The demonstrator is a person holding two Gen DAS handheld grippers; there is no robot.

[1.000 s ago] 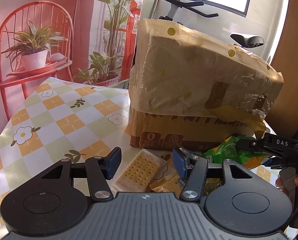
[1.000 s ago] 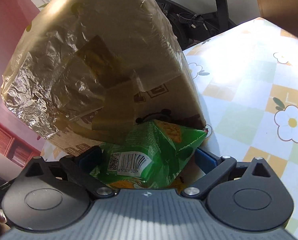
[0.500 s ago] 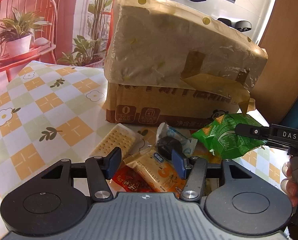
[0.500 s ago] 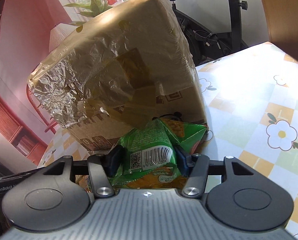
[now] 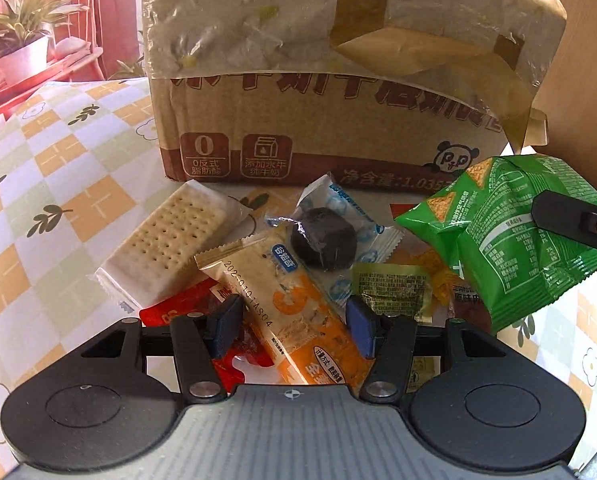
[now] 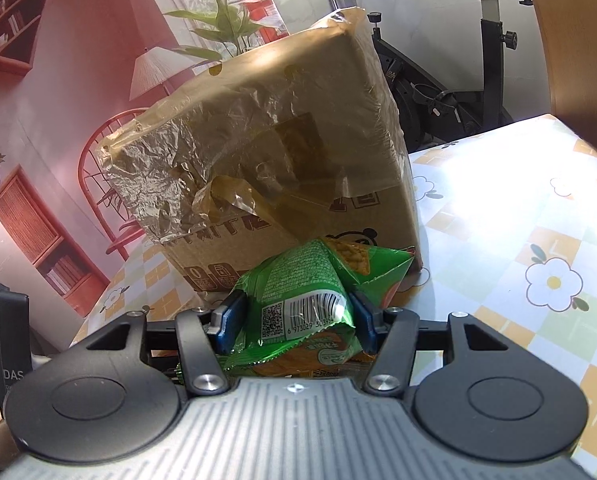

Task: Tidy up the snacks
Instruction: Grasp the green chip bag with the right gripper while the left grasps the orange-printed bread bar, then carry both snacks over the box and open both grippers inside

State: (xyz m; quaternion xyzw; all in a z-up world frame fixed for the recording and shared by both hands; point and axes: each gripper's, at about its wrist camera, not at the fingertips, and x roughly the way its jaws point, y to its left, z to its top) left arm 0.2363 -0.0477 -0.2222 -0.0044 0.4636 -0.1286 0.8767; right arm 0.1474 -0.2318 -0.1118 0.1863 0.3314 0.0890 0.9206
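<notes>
Green foil chip bag (image 6: 298, 300) — pinched between the blue fingers (image 6: 228, 322) of the right gripper (image 6: 294, 322), barcode facing the camera, held clear of the surface (image 6: 518, 216) just in front of the cardboard box (image 6: 282, 168). In the left wrist view the same bag (image 5: 510, 240) hangs to the right of the snack pile. The left gripper (image 5: 294, 324) sits low over that pile, fingers (image 5: 226, 324) spread either side of an orange-and-cream bar packet (image 5: 290, 304) — no contact visible. Around it: a cracker packet (image 5: 166, 240), a dark round cake in clear wrap (image 5: 326, 238), a red packet (image 5: 186, 312), a yellow-green sachet (image 5: 394, 284). Checked floral cloth covers the surface.
</notes>
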